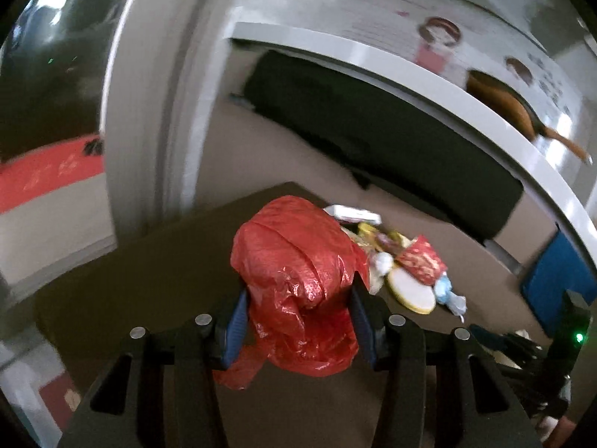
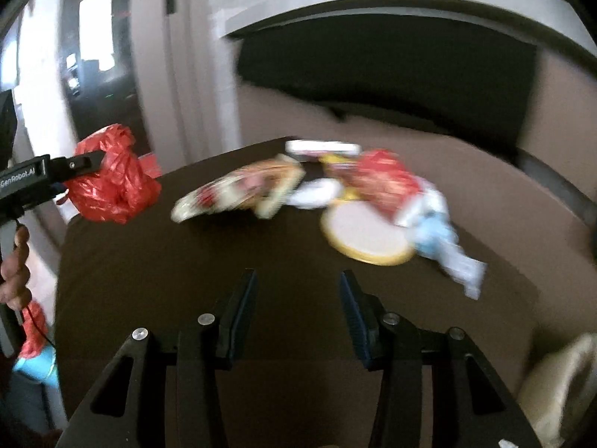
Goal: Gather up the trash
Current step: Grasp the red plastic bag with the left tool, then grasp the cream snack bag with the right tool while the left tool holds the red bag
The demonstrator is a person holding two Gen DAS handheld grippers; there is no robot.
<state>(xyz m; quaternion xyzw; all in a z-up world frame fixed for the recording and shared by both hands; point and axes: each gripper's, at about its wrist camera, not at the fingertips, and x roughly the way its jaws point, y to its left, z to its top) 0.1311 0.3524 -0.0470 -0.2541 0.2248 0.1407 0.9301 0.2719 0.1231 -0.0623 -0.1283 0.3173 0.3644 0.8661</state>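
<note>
Gripping a red plastic bag [image 1: 298,280] — left gripper [image 2: 80,166] marked "GenRobot.AI", right gripper [image 2: 298,298] jaws apart, empty.

Two hand-held grippers are in view: the left hand-held gripper [image 2: 99,158] and the right hand-held gripper [image 2: 298,283]. One red plastic bag [image 1: 298,280] sits between the left one's fingers. Ahead of the right one, the worktop [image 2: 186,261] carries one round yellow-rimmed lid [image 2: 367,237], one flat white box [image 2: 322,146], one red printed wrapper [image 2: 388,183] and one pale blue wrapper [image 2: 444,239]; the rest of the pile is too blurred to count.
</note>
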